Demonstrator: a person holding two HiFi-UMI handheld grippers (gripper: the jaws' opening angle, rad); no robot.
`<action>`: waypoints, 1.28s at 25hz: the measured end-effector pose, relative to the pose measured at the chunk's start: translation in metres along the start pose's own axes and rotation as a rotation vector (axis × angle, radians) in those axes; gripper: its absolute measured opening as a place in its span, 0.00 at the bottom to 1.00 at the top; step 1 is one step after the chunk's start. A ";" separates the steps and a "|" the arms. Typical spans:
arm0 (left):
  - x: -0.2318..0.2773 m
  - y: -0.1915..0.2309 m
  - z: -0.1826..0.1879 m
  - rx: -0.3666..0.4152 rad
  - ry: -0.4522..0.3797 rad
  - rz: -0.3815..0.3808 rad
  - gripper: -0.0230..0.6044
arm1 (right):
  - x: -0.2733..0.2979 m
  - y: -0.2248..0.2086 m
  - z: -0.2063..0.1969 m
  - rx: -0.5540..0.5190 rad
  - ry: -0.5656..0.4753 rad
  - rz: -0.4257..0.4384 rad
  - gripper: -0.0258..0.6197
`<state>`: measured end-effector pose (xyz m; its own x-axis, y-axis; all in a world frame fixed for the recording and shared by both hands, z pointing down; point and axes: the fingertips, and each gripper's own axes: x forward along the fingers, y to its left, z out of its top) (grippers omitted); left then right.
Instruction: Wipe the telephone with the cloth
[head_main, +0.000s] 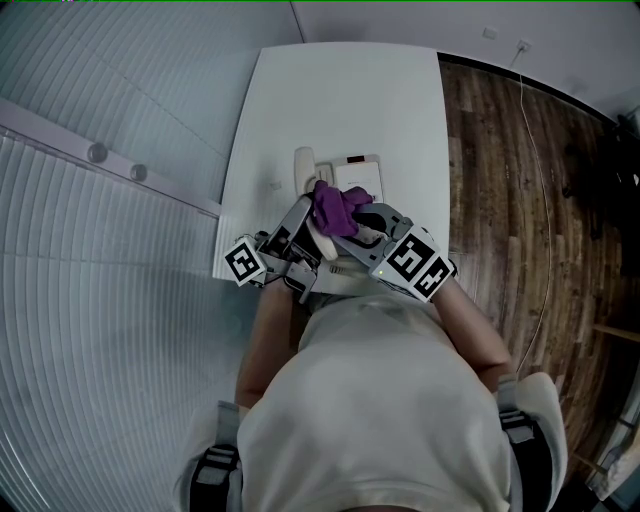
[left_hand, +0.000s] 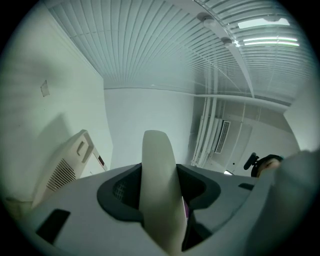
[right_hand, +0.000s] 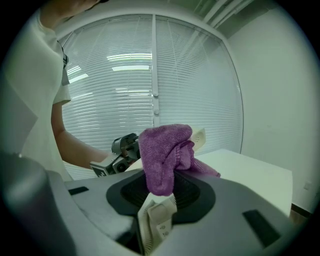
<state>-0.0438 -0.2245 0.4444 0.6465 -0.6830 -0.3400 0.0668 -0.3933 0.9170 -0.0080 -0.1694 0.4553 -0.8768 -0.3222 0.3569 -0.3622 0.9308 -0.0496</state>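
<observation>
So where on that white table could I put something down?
Bare: the far half of the table, beyond the telephone, and the strip along its left edge. Crowded: the near end, where the left gripper holds the handset and the right gripper holds the purple cloth.

Office interior: a white worktop (head_main: 340, 100) set against slatted window blinds (head_main: 100, 300), wood-plank flooring (head_main: 520, 200), a desk telephone (head_main: 360, 175) and a wall socket (head_main: 522, 46) on bare white walls (head_main: 400, 20).
</observation>
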 end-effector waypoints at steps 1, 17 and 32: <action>0.000 0.000 0.001 0.006 -0.003 0.005 0.39 | -0.001 0.002 0.001 0.001 -0.001 0.006 0.24; -0.003 0.003 0.021 0.048 -0.051 0.034 0.39 | -0.005 0.020 -0.010 -0.003 0.024 0.118 0.24; 0.001 0.001 0.034 0.069 -0.090 0.039 0.39 | -0.009 0.034 -0.038 0.039 0.083 0.169 0.24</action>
<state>-0.0689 -0.2467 0.4372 0.5765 -0.7498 -0.3248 -0.0112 -0.4047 0.9144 -0.0001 -0.1287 0.4857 -0.8976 -0.1445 0.4164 -0.2250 0.9626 -0.1507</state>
